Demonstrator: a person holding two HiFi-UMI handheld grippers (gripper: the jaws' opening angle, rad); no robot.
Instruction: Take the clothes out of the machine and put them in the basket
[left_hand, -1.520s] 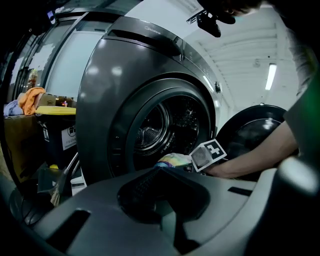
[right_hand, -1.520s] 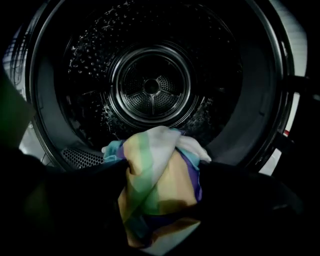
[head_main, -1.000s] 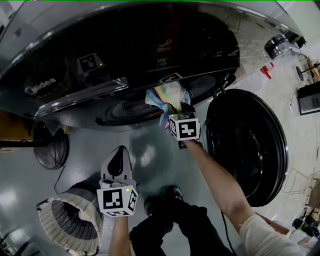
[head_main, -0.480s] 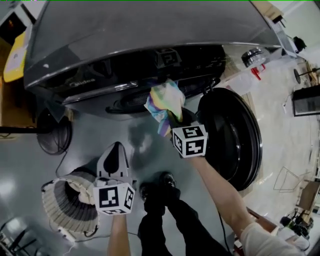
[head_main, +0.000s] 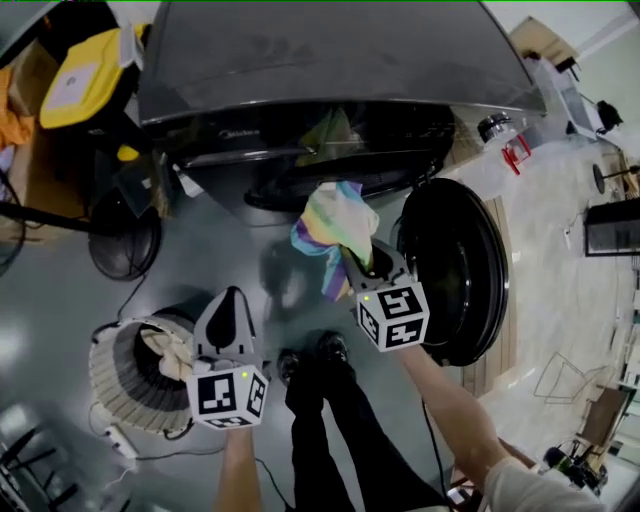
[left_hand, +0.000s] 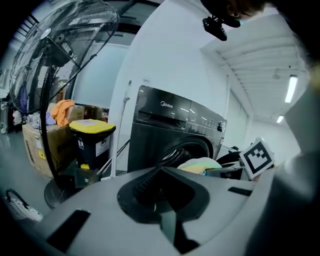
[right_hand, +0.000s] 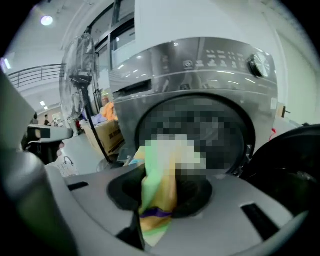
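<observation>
Cloth (head_main: 335, 225) in pastel stripes hangs clamped between the fingers of the right gripper (head_main: 352, 268), just beyond their tips and clear of the machine (head_main: 330, 60), whose open door (head_main: 455, 270) stands to the fingers' right. The left gripper (head_main: 230, 300) hovers with fingers together on nothing. The basket (head_main: 115, 400) is beside them, with a pale garment (head_main: 170, 350) inside.

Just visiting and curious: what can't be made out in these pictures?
- Inside the washing machine: right gripper view, mosaic patch over it; head view, too dark.
- What's in the basket: head view, partly behind the left hand-held gripper.
- Top of the colourful cloth: right gripper view, same patch.
</observation>
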